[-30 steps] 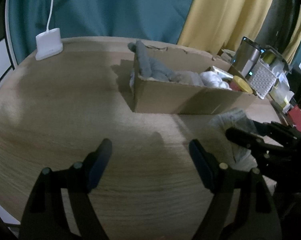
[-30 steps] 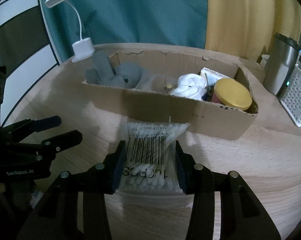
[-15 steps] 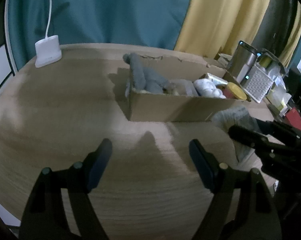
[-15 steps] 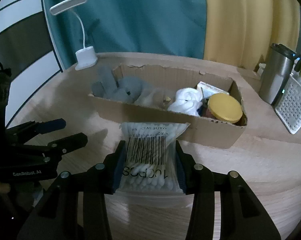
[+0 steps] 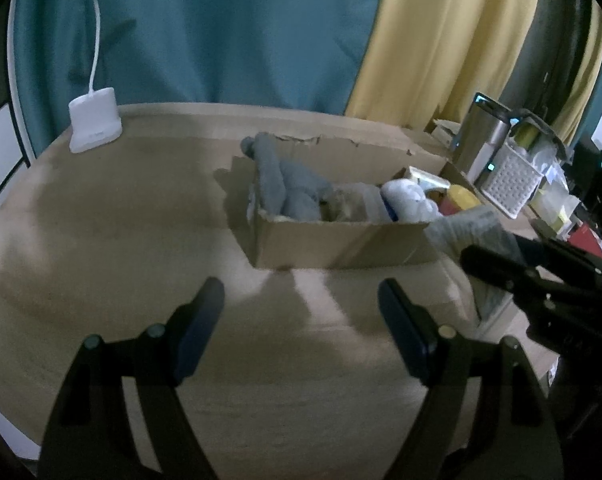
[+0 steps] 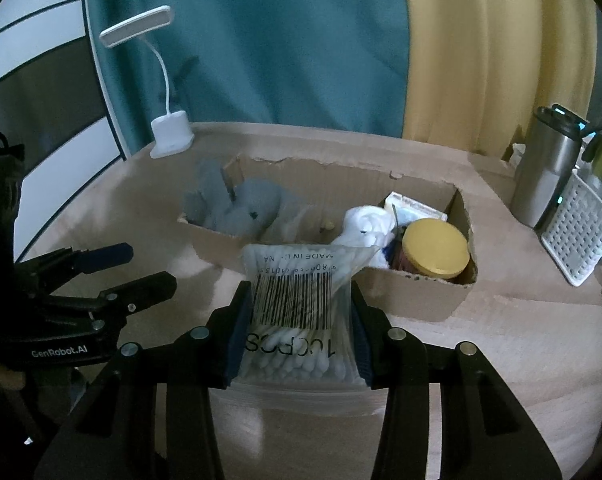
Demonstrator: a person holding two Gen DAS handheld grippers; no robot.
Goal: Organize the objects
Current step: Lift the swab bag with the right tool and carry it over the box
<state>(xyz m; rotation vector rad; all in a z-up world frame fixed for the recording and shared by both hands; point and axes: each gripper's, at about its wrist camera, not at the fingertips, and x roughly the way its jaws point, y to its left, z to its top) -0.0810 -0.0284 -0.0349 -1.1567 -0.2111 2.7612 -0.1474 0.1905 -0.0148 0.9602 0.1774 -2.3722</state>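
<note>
- The right gripper [image 6: 299, 320] has its blue pads clamped on both sides of a clear plastic bag of white cotton swabs [image 6: 297, 312], barcode label facing up; the bag is off the light wooden desk [image 6: 501, 340], in front of the box's near wall.
- The left gripper [image 5: 301, 312] has its jaws standing well apart with nothing between them, over bare desk in front of the box's left end.
- A long, open brown cardboard box [image 6: 413, 296] sits on the desk beyond both grippers.
- In the box's left end lies a grey plush toy [image 6: 241, 212]; towards the right are a bundled white cloth [image 6: 367, 222], a small flat packet [image 6: 413, 206] and a jar with a round yellow lid [image 6: 437, 248].
- A white desk lamp with a bent neck [image 6: 169, 136] stands at the far left edge of the desk, well apart from the box.
- To the right of the box stand a steel tumbler [image 6: 545, 176] and, just beside it, a white perforated plastic basket [image 6: 581, 232].
- A teal curtain [image 6: 261, 40] and a yellow curtain [image 6: 481, 48] hang behind the desk.
</note>
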